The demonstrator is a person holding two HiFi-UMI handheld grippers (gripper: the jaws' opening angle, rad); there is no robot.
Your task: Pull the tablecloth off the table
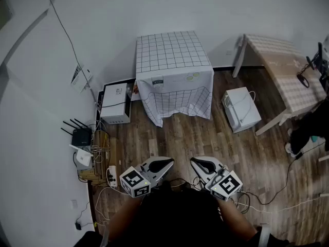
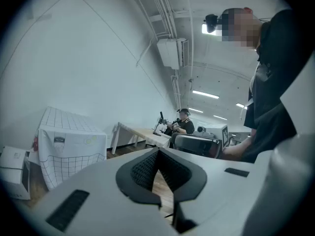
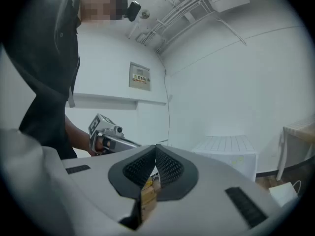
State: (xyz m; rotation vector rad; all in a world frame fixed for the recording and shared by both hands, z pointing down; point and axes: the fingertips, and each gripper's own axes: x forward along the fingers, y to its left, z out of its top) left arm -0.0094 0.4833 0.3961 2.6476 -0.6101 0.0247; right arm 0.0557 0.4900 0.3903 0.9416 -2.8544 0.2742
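Observation:
A small table against the far wall wears a white tablecloth [image 1: 174,60] with a thin black grid, its front hanging almost to the wooden floor. The cloth also shows at the left in the left gripper view [image 2: 69,141] and at the right in the right gripper view [image 3: 227,150]. My left gripper [image 1: 168,162] and right gripper [image 1: 194,161] are held close to my body, well short of the table, tips pointing toward each other. Both are shut with nothing between the pads [image 2: 147,168] [image 3: 167,168]. Each gripper view shows the other gripper [image 2: 197,144] [image 3: 106,134] in a hand.
A white box [image 1: 241,108] sits on the floor right of the table. A longer wooden table [image 1: 285,71] stands at the far right. At the left wall are a white appliance [image 1: 115,104], a router [image 1: 81,136] and cables. A seated person [image 2: 184,123] is at the long table.

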